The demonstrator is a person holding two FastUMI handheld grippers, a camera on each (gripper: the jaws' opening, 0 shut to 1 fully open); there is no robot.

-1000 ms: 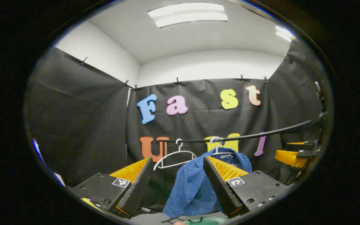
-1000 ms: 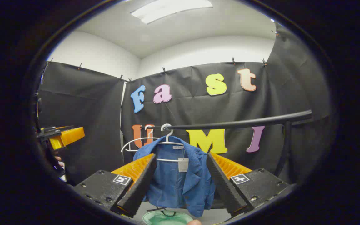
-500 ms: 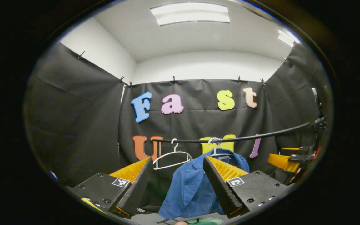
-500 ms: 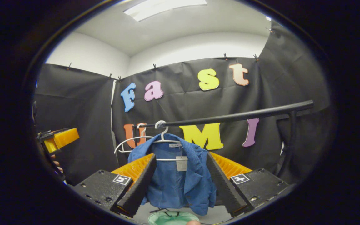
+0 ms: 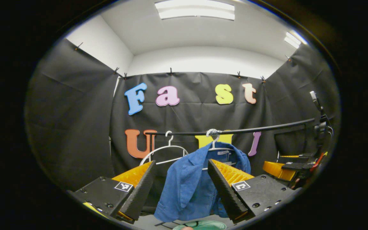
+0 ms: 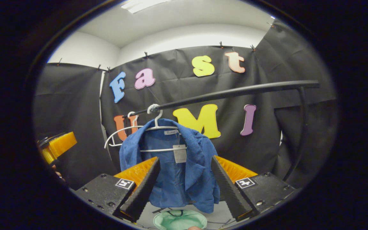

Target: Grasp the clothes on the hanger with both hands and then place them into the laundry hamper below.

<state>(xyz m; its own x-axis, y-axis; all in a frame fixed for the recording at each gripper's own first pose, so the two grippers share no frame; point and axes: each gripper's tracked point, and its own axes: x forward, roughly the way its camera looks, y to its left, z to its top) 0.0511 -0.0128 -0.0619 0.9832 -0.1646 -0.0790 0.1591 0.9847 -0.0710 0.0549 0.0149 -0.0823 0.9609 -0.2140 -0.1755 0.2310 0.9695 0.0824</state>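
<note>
A blue jacket (image 5: 190, 182) (image 6: 171, 169) hangs on a white hanger (image 6: 158, 127) from a black rail (image 6: 235, 92) (image 5: 267, 128). My left gripper (image 5: 181, 185) is open, with the jacket seen ahead between its fingers, apart from them. In the right gripper view my right gripper (image 6: 185, 182) is open too, short of the jacket's front. A pale green hamper (image 6: 180, 219) (image 5: 203, 225) lies below the jacket. The right gripper (image 5: 283, 167) shows at the right edge of the left gripper view, and the left gripper (image 6: 57, 147) at the left edge of the right gripper view.
A bare white hanger (image 5: 163, 153) (image 6: 117, 135) hangs on the rail left of the jacket. The rail's upright post (image 6: 299, 137) stands at the right. Black cloth walls close the booth on three sides.
Both grippers have moved closer to the jacket, which looks larger and sits higher in both views. Both stay open.
</note>
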